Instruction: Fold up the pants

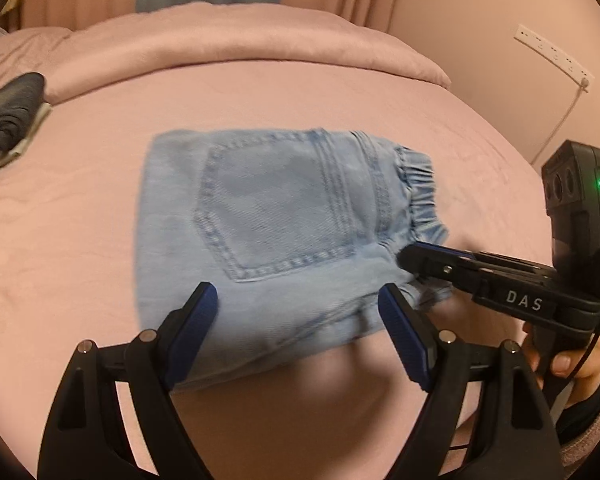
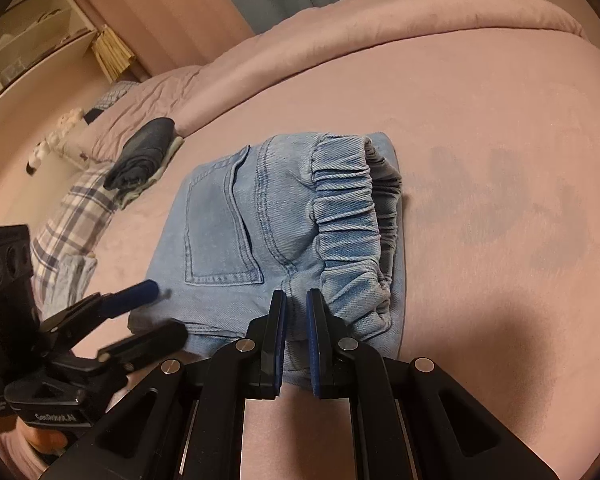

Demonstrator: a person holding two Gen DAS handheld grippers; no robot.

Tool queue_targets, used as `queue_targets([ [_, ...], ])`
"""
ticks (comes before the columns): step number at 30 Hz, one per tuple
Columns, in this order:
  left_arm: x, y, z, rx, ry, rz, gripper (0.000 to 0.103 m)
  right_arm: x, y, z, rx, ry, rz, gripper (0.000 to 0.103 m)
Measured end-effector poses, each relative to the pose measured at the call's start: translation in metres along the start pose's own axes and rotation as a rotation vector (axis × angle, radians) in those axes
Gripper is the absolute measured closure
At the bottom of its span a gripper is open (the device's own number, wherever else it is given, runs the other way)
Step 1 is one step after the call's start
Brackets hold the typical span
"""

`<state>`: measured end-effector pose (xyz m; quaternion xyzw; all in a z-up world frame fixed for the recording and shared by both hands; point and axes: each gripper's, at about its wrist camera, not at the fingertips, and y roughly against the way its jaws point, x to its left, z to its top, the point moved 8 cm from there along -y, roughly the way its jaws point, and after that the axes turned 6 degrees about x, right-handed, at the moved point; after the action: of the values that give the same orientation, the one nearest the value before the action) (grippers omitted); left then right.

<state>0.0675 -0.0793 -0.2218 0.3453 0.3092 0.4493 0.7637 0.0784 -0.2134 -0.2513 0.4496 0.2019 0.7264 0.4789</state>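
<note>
1. A pair of light blue denim pants (image 1: 268,232) lies folded into a compact rectangle near the middle of a bed covered by a pink sheet (image 1: 100,208). A back pocket faces up, and the gathered elastic waistband (image 2: 348,216) sits at one end.
2. The left gripper (image 1: 298,308) hovers at the near edge of the pants with its blue-padded jaws spread wide apart, holding nothing.
3. The right gripper (image 2: 296,300) has its jaws drawn nearly together, pinching the denim at the near edge just beside the waistband.
4. In the left wrist view, the right gripper's (image 1: 410,256) tip meets the pants at the waistband corner.
5. A folded pile of dark clothing (image 2: 144,156) rests farther off on the bed, well apart from the pants.
6. A plaid cloth (image 2: 76,216) lies near that pile.
7. A white power strip (image 1: 552,54) is mounted on the wall.
</note>
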Motion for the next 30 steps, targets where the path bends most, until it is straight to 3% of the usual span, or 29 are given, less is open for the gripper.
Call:
queue_targets([
  [11, 0.035, -0.002, -0.001, 0.004, 0.093, 0.028, 0.02, -0.001, 0.001, 0.001, 0.011, -0.016, -0.007, 0.095],
  [18, 0.037, -0.007, 0.003, 0.015, 0.106, 0.01, 0.02, 0.003, 0.002, 0.002, 0.027, -0.009, -0.04, 0.095],
  [20, 0.038, -0.002, 0.005, 0.002, 0.122, -0.024, 0.02, 0.004, 0.003, 0.003, 0.031, -0.002, -0.053, 0.095],
  [22, 0.039, 0.004, 0.012, -0.014, 0.144, -0.076, 0.02, 0.006, 0.003, 0.003, 0.038, 0.006, -0.068, 0.094],
  [30, 0.033, -0.012, 0.063, -0.038, 0.145, -0.111, 0.02, 0.01, 0.0, 0.0, 0.028, 0.002, -0.089, 0.094],
])
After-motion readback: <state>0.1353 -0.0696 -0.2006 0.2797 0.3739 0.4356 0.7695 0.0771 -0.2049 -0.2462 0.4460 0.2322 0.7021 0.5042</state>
